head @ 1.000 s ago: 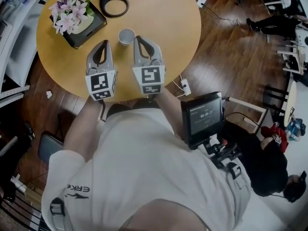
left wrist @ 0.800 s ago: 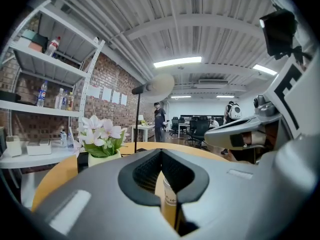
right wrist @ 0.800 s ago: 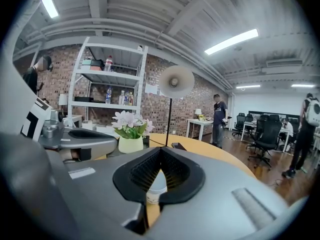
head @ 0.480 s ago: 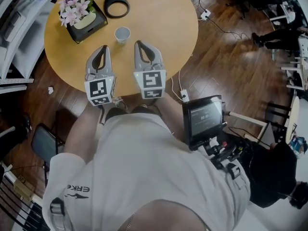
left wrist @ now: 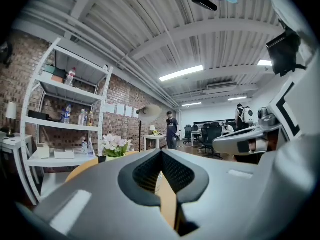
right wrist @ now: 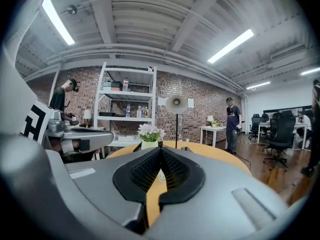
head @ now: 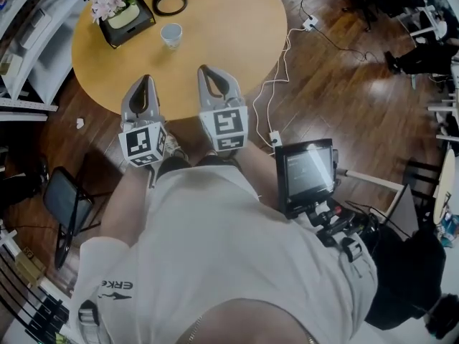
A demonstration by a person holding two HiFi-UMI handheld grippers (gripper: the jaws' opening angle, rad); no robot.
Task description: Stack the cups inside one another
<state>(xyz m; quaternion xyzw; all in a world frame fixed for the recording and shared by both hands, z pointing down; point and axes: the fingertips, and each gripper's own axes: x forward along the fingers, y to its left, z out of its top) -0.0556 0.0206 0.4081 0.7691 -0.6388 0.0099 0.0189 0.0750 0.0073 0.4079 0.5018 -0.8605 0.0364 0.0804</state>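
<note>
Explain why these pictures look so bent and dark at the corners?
Left gripper view: a wide-angle lens bows the shelf and ceiling beams, the corners go black, and the strip light glares white. Right gripper view: the same bowing and black rim, with a ceiling light blown out too. Head view: dimmer overall, with a soft sheen on the wooden floor.

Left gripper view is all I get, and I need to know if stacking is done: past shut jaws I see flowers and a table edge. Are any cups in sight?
Observer: Head view shows just one white cup, upright on the round table, right of the flower box.
Operator: Anything carried on the other side?
Observer: No; the right gripper view shows the right gripper with jaws shut, nothing between them.
Operator: How close are we?
Observer: From above, the left gripper and its partner hang by the table's near edge, well short of the cup.
</note>
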